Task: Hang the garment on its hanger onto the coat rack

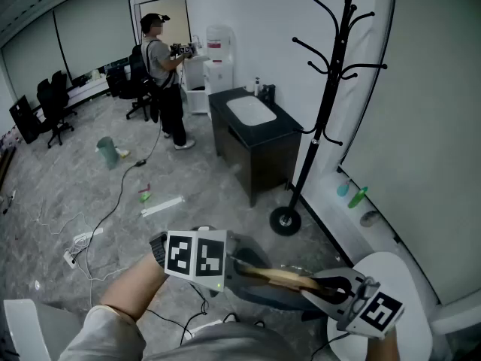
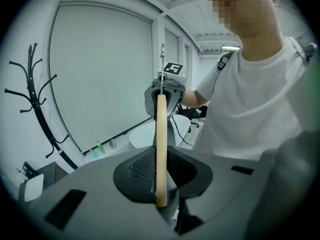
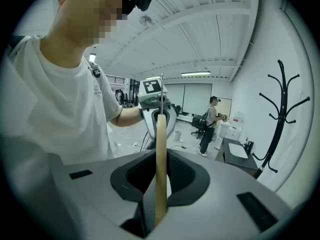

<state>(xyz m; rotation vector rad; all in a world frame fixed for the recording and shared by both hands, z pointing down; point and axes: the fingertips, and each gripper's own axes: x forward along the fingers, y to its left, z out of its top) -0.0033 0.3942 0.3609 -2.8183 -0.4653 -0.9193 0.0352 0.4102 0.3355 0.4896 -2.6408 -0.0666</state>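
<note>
1. The left gripper (image 2: 161, 186) is clenched on one end of the wooden hanger (image 2: 161, 144); the wood sits straight between its fingers.
2. The right gripper (image 3: 160, 194) grasps the other end in the same way, with the hook (image 2: 162, 69) pointing up midway between both.
3. Holding both ends probably stops the hanger from swinging.
4. The coat rack (image 1: 331, 96) stands well ahead of the fingers, apart from the hanger, so nothing hangs there yet.
5. A dark shape (image 1: 267, 295) under the fingers may be the clothing; I cannot tell.

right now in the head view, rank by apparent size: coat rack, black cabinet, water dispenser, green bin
1. coat rack
2. black cabinet
3. water dispenser
4. green bin
The last two stand farther off, so true sizes unsure.
</note>
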